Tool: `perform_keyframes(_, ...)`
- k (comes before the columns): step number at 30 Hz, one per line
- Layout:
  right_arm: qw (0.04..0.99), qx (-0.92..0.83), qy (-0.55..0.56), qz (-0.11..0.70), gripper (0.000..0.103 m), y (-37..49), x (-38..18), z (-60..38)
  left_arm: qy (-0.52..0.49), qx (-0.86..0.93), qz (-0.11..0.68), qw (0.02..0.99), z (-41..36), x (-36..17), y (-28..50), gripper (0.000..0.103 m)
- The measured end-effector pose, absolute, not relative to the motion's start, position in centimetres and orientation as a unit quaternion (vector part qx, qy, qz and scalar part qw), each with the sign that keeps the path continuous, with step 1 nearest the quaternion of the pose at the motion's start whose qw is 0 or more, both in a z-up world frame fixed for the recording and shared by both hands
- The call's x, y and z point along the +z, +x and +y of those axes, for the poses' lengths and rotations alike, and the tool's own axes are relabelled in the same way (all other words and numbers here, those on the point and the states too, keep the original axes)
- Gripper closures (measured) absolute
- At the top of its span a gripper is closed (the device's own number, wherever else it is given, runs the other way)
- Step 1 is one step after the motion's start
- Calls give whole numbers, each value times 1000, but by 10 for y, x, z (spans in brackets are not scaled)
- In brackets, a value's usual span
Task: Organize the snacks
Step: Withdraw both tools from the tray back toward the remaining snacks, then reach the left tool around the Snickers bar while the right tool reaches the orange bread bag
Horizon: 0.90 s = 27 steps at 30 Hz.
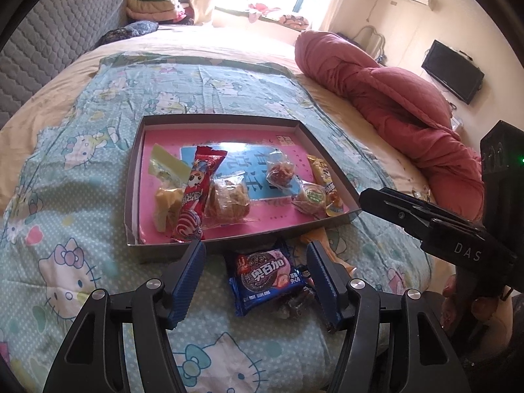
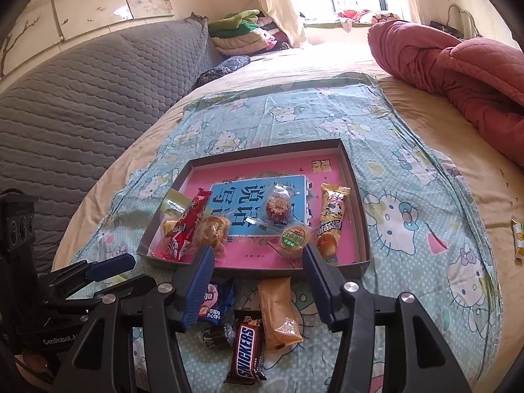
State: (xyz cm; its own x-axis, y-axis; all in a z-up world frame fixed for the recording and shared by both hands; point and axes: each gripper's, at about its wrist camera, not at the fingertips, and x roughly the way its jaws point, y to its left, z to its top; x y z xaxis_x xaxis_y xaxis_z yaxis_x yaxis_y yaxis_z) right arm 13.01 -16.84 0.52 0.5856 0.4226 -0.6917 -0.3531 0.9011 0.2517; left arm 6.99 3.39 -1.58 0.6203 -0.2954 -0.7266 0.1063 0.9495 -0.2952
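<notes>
Both grippers, L (image 1: 255, 281) & R (image 2: 258, 290), hang released w/ nothing clamped. Low centre on the blanket (image 2: 409, 196): 4 loose snacks – Snickers (image 2: 247, 350), orange pack (image 2: 278, 311), blue cookie pack (image 1: 265, 278), 1 small dark candy (image 2: 214, 337). Mid-frame beyond, 1 box (image 2: 355, 177) w/ 6 wrapped snacks. Far upper right, 1 red quilt (image 2: 442, 55).

The bed (image 2: 425, 124) carries a cat-print cloth (image 2: 409, 203) spread over its beige sheet. On the cloth, a shallow open box (image 2: 355, 177) lies flat. Near of the box, directly on the cloth: a blue cookie pack (image 1: 265, 278), a Snickers bar (image 2: 247, 350), an orange packet (image 2: 278, 311) and a small dark candy (image 2: 214, 337). A red quilt (image 2: 458, 62) lies bunched at far right; a small yellow packet (image 2: 518, 235) rests on the sheet at right.
</notes>
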Motion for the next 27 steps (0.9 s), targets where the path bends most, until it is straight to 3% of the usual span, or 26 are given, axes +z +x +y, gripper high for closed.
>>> perform_keyframes(27, 874, 226, 54, 426, 47, 116, -12, -187, -96, -137, 478, 863, 6, -39, 43, 34)
